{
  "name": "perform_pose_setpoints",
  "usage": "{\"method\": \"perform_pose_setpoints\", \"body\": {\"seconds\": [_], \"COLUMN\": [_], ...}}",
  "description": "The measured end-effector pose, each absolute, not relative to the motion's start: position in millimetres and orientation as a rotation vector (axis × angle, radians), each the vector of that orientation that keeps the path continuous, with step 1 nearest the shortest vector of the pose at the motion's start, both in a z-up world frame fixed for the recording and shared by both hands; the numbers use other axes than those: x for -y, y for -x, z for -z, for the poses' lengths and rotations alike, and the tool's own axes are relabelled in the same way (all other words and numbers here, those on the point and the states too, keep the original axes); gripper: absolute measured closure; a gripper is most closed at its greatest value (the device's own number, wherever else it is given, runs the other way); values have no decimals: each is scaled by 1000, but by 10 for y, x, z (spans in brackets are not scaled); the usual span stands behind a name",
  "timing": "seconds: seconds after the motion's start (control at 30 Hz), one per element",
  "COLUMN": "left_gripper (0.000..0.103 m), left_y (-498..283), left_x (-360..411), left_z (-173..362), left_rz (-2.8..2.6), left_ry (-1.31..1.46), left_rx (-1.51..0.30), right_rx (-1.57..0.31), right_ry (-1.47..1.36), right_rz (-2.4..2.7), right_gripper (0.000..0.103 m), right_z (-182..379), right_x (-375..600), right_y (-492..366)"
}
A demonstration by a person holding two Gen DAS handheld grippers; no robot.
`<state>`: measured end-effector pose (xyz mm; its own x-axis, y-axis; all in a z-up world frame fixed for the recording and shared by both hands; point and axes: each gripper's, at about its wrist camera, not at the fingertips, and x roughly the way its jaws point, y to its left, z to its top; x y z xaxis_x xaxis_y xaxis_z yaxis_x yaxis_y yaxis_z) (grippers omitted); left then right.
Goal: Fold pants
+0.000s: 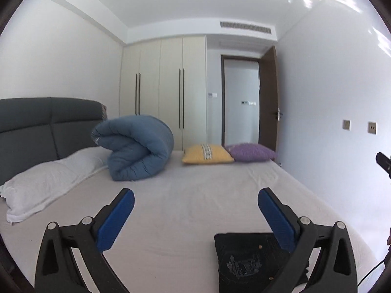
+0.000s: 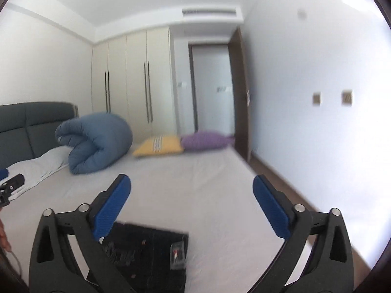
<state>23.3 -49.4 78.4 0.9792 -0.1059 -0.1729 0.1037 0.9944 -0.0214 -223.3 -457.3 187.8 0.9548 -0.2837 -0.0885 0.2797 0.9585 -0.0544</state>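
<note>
The black pants (image 1: 246, 261) lie folded into a compact rectangle on the pale bed sheet (image 1: 190, 195), under my right-hand finger in the left wrist view. They also show in the right wrist view (image 2: 149, 256), low and left of centre, with a tag on top. My left gripper (image 1: 195, 210) is open and empty above the sheet. My right gripper (image 2: 191, 200) is open and empty too, held above the bed. Neither touches the pants.
A rolled blue duvet (image 1: 136, 149) sits near the grey headboard (image 1: 44, 127), beside a white pillow (image 1: 46, 180). A yellow cushion (image 1: 207, 155) and a purple cushion (image 1: 249, 152) lie at the far edge. Wardrobe (image 1: 163, 90), open door (image 1: 268, 97) and right wall bound the room.
</note>
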Motion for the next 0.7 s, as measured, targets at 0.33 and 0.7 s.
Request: {"method": "perform_pose_setpoints", "body": {"seconds": [0.33, 0.7], "left_gripper": [0, 0], "left_y": [622, 232], "left_x": [391, 589], "left_z": [-1419, -581], "left_rz": [49, 208], "left_ry": [-192, -32], "left_rx": [-75, -537], "right_rx": [-54, -525], "right_ry": [-28, -53], "right_rz": [216, 234], "right_gripper": [0, 0], "right_z": [-2574, -2028], "right_x": [4183, 3958], "right_y": [2891, 2973]}}
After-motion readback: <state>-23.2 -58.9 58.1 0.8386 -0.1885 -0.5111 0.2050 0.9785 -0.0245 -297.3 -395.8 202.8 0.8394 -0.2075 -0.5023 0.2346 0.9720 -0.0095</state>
